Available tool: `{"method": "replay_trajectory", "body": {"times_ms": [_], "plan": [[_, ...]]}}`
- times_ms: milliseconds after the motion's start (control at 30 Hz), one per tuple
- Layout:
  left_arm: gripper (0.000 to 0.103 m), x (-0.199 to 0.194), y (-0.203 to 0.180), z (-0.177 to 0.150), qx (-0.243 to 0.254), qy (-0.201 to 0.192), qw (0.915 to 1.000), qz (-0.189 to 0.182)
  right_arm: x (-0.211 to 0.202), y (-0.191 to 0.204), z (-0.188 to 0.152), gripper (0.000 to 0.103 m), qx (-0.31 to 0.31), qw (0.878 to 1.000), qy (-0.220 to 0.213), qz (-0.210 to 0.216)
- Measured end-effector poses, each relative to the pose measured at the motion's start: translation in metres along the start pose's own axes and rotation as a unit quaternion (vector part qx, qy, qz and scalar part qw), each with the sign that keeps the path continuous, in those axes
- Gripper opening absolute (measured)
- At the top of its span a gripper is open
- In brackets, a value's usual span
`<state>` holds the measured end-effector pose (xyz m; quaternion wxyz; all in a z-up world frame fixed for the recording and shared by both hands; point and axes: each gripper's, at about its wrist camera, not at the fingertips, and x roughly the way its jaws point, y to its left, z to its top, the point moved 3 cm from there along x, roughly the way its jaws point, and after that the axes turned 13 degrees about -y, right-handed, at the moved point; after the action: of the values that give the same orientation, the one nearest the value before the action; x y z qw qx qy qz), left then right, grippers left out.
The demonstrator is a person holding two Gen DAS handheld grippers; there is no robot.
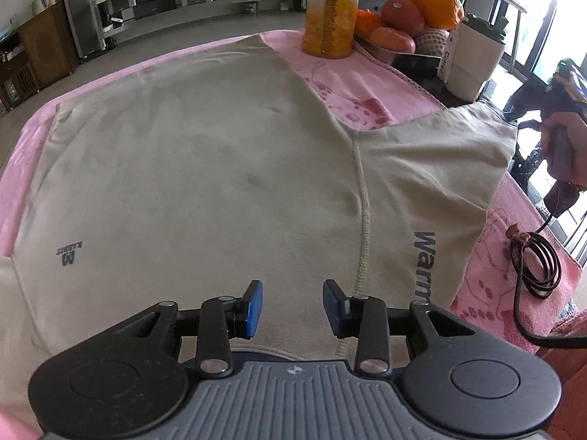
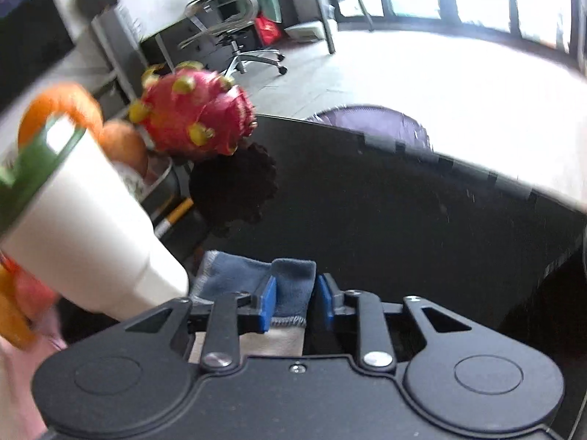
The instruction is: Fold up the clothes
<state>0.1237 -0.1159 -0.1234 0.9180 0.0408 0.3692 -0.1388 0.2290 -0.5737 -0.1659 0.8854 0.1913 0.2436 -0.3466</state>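
Note:
A beige long-sleeved top [image 1: 205, 168] lies flat on a pink towel [image 1: 370, 91], its sleeve [image 1: 433, 168] stretching to the right. My left gripper [image 1: 292, 308] is open, just above the top near its neckline, holding nothing. My right gripper [image 2: 295, 302] has its blue pads on either side of the sleeve's blue-grey cuff [image 2: 290, 286]; a small gap shows on the right side. In the left wrist view the right gripper [image 1: 528, 117] sits at the far end of the sleeve, held by a hand.
A white cup [image 1: 473, 62] [image 2: 84, 227], a fruit bowl [image 1: 403, 51] with oranges and a dragon fruit [image 2: 194, 121], and a yellow bottle [image 1: 330, 11] stand at the table's far edge. A coiled black cable [image 1: 539, 267] lies on the right. A dark tabletop [image 2: 403, 212] lies beyond the cuff.

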Motion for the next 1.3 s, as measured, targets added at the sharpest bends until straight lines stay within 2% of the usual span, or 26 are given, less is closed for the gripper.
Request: {"method": "replay_trajectory", "body": {"times_ms": [33,100,133,300,400,500,633,733,833,900,1067,1167,1233,1300], "plan": [[0.035,0.001,0.0,-0.001,-0.002,0.002,1.0,0.001,0.0,0.006,-0.002,0.016,-0.031,0.999,-0.006,-0.005],[0.035,0.0,0.0,-0.003,-0.003,0.004,1.0,0.003,-0.002,0.019,-0.007,0.006,-0.088,0.996,-0.015,-0.012],[0.035,-0.001,0.001,-0.003,-0.003,0.004,1.0,0.005,-0.004,0.023,-0.008,0.006,-0.103,0.994,-0.015,-0.014],[0.035,-0.022,0.005,-0.002,-0.001,-0.017,0.9998,0.01,-0.046,0.016,0.011,0.005,-0.053,0.997,-0.05,0.014],[0.035,-0.04,0.009,0.002,-0.007,-0.039,0.9992,0.008,-0.1,0.011,0.032,0.005,0.004,0.994,-0.089,0.07],[0.035,-0.062,0.017,0.007,-0.014,-0.062,0.9979,0.004,-0.168,0.009,0.042,0.005,0.058,0.98,-0.139,0.127],[0.035,-0.094,0.037,0.012,-0.019,-0.094,0.9953,0.007,-0.251,0.033,0.037,0.005,0.044,0.957,-0.192,0.215],[0.035,-0.118,0.067,0.013,-0.013,-0.121,0.992,0.033,-0.302,0.066,0.034,0.005,0.015,0.938,-0.209,0.276],[0.036,-0.137,0.106,0.01,-0.024,-0.135,0.9884,0.066,-0.35,0.103,0.023,0.005,-0.002,0.919,-0.209,0.333],[0.036,-0.144,0.133,0.006,-0.05,-0.137,0.986,0.081,-0.381,0.129,0.014,0.005,-0.014,0.906,-0.205,0.369],[0.035,-0.151,0.194,-0.012,-0.137,-0.163,0.9678,0.135,-0.434,0.202,-0.034,0.005,-0.044,0.888,-0.176,0.422],[0.035,-0.149,0.218,-0.026,-0.187,-0.164,0.9593,0.134,-0.449,0.247,-0.079,0.005,-0.073,0.885,-0.134,0.44],[0.035,-0.145,0.228,-0.031,-0.201,-0.154,0.957,0.142,-0.451,0.271,-0.109,0.006,-0.101,0.881,-0.093,0.453],[0.035,-0.144,0.235,-0.033,-0.209,-0.15,0.9543,0.152,-0.449,0.288,-0.136,0.012,-0.124,0.875,-0.043,0.466]]}}
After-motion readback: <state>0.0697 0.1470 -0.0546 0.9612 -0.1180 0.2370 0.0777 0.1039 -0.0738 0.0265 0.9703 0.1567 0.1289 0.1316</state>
